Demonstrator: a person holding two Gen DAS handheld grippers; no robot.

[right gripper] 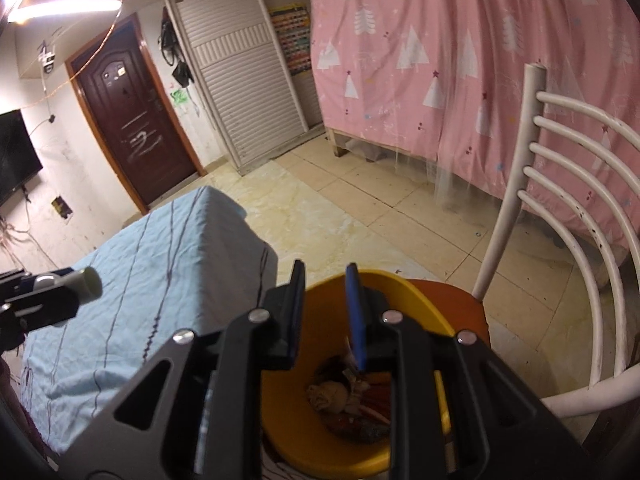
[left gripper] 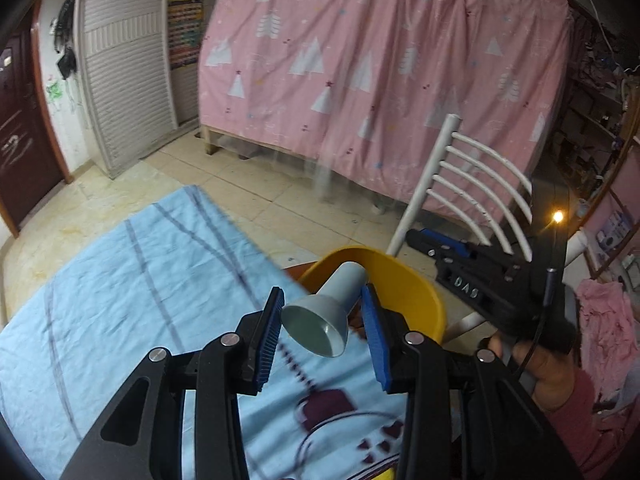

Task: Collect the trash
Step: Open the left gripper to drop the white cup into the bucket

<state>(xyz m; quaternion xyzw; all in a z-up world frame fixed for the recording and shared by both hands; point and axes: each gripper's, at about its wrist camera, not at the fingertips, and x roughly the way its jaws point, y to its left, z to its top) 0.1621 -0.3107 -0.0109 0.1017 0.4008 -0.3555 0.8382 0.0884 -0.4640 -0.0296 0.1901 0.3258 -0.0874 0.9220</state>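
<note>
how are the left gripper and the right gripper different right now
The left gripper has its jaws shut on a grey funnel-shaped piece; the right gripper holds nothing between its jaws. The left gripper is above the light blue cloth near the yellow bin, while the right gripper hangs directly over that bin's trash. Both have black bodies and blue pads.

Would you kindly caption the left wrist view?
Left gripper holds a grey funnel-shaped piece near the yellow bin.
</note>
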